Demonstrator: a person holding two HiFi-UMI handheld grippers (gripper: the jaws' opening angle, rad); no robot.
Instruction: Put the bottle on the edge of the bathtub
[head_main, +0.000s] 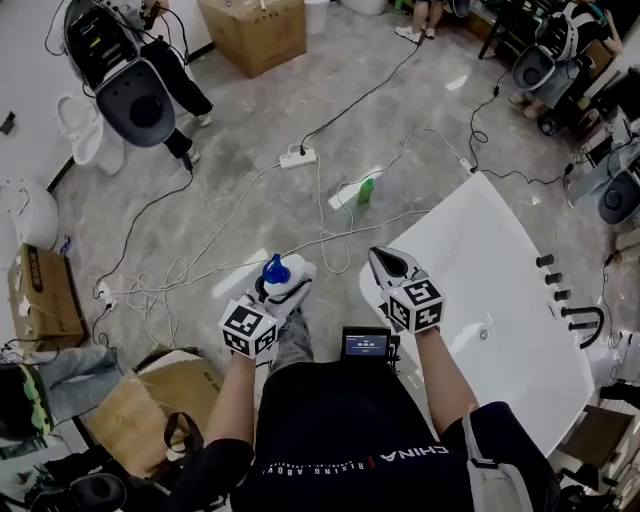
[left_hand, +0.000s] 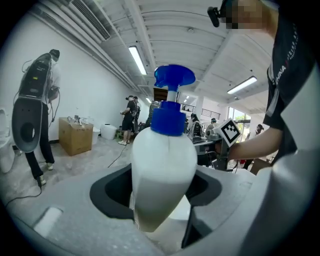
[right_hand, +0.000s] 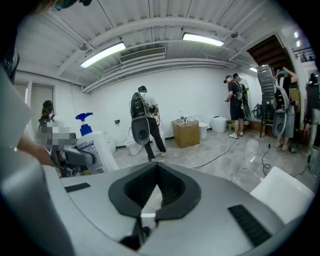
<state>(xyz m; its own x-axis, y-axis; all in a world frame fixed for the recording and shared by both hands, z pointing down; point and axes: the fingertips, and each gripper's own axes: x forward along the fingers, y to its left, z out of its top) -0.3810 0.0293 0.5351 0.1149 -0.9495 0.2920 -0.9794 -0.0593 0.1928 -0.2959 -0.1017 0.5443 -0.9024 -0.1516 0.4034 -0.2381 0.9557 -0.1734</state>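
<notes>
Left gripper (left_hand: 161, 194): jaws are held wide and pressed against the lower body of the bottle (left_hand: 165, 167), which is clamped upright between them; the low grip is judged to be chosen so that the base is kept free for setting down and the pump is kept clear. Right gripper (right_hand: 154, 192): jaws are brought together, pad against pad, and nothing is pinched; it is judged to be kept idle, ready to steady the bottle if that is needed. The bottle is seen as a white, rounded plastic body tapering to a blue collar and a blue pump head (left_hand: 173, 77); a darker lower half is noted, taken to be the level of the contents, and a printed label is made out in the right gripper view, too small to be read. The bottle is carried above the grey floor (head_main: 300, 215), to the left of the bathtub (head_main: 505, 250) and near its closest end, not yet above the rim. The right gripper is held over the tub's left edge. Dark fittings (head_main: 553, 280) are lined up along the tub's right edge, so the bare left edge is judged the easier landing place. Loose cables (head_main: 320, 225) and a small green bottle (head_main: 366, 190) are noted on the floor beyond.
</notes>
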